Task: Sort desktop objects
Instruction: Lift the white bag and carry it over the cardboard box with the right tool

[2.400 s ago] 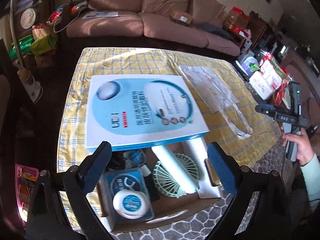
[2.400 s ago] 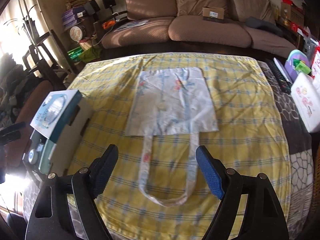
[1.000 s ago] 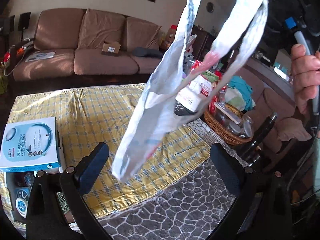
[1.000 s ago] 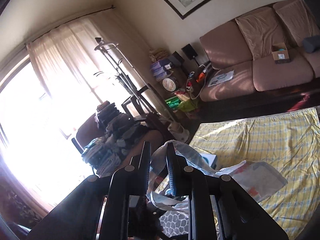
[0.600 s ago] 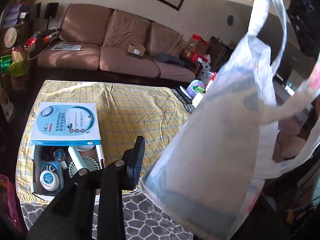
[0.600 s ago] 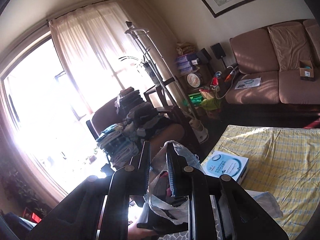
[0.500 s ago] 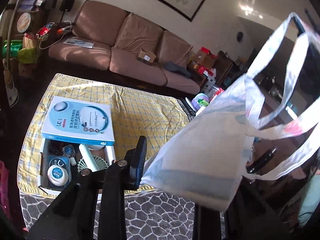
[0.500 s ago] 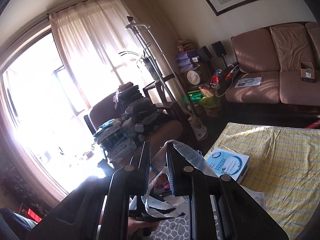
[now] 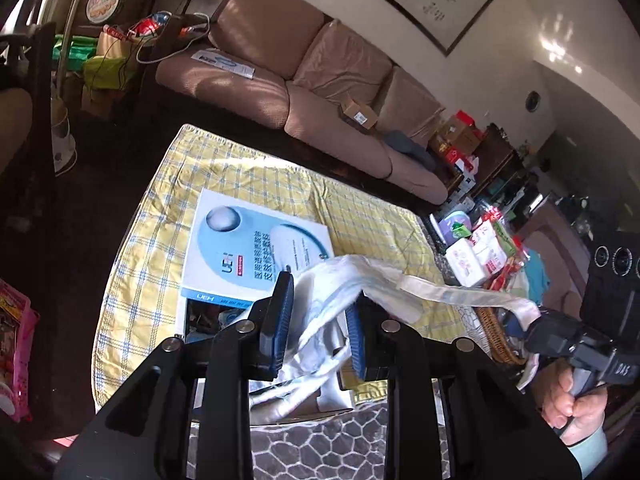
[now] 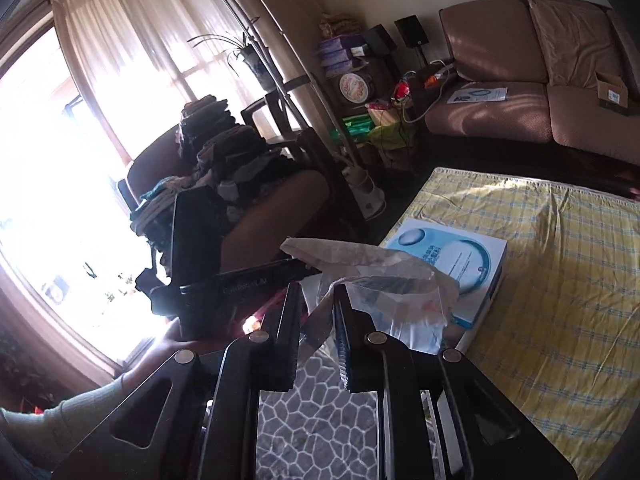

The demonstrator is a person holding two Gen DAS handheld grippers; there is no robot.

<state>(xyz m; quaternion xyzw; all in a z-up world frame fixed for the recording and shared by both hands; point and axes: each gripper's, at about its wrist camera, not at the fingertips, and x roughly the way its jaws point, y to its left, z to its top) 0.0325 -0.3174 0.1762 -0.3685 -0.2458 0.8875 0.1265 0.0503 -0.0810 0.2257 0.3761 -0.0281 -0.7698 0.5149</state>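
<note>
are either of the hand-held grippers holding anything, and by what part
Both hold the thin white bag: the left hand-held gripper pinches its body, the right hand-held gripper a handle strap.

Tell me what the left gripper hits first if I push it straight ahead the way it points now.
Apart from the bag already between its fingers, the left gripper would probably first meet the blue-and-white box lid on the yellow checked cloth, just beyond its fingertips. Depth is unclear in the fisheye view.

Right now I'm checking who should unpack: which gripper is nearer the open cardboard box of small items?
Left. The left gripper hangs right above the open cardboard box, holding the white plastic bag. The right gripper is off beyond the yellow checked cloth's edge.
</note>
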